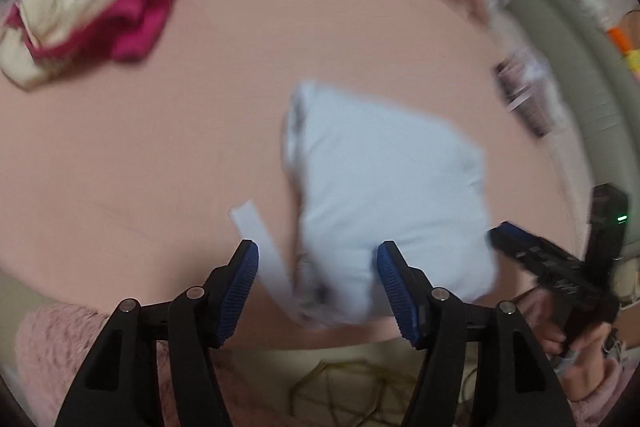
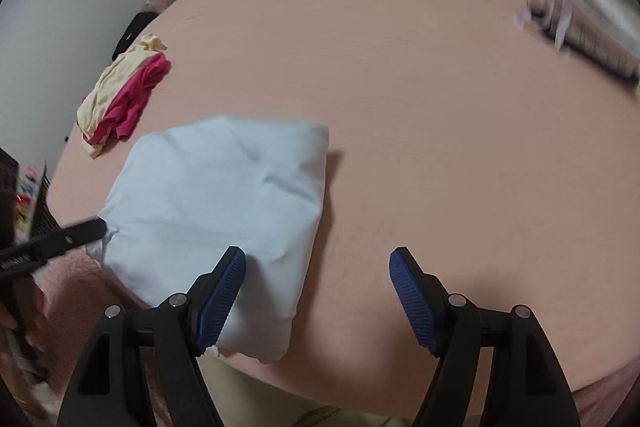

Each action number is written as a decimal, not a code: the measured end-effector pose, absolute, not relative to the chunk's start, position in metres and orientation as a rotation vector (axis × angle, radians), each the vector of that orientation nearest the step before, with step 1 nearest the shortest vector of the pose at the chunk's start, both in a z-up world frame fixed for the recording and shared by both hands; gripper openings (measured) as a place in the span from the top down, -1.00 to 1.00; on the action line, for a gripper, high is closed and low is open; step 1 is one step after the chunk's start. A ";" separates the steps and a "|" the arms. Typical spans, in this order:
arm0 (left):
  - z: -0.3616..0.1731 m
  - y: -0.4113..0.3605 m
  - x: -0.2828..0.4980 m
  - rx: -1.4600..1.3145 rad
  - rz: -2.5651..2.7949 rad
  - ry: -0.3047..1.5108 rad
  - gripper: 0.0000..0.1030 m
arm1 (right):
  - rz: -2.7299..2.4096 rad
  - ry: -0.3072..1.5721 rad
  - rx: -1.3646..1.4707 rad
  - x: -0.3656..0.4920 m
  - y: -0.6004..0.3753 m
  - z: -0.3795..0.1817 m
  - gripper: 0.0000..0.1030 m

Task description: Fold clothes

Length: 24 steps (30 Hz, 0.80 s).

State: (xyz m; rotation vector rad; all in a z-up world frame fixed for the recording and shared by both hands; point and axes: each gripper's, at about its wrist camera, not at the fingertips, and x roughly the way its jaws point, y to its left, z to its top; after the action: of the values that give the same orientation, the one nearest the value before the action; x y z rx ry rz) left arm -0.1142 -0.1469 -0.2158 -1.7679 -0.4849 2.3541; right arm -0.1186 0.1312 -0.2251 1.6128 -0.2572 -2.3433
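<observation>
Left wrist view: the folded blue cloth (image 1: 384,195) is seen near the bed's (image 1: 160,147) front edge. Both the left gripper (image 1: 318,251) and the right gripper (image 2: 318,259) are spread, nothing held. The loose strip (image 1: 260,247) could be snagged, and the fold pulled apart.

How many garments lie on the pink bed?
3. A light blue garment lies folded near the front edge, by both grippers. A cream garment and a magenta garment lie bunched together farther back on the left. More may be hidden in that pile.

Matt, smooth pale-blue cloth garment (image 2: 224,207)
</observation>
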 end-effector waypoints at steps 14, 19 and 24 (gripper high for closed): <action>-0.208 -0.093 -0.114 -1.644 2.249 -0.483 0.55 | -2.241 -0.517 1.477 -0.115 0.147 -0.209 0.43; -0.208 -0.022 -0.117 -1.586 2.163 -0.359 0.55 | -2.366 -0.467 1.464 -0.104 0.192 -0.178 0.43; -0.211 0.026 -0.113 -1.577 2.123 -0.190 0.48 | -2.498 -0.403 1.573 -0.077 0.263 -0.185 0.37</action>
State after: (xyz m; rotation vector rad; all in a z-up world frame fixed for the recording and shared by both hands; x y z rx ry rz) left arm -0.1133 0.0259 -0.2113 -1.5775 -0.1899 2.1228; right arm -0.0767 0.2626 -0.1853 1.5731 -0.4029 -2.4978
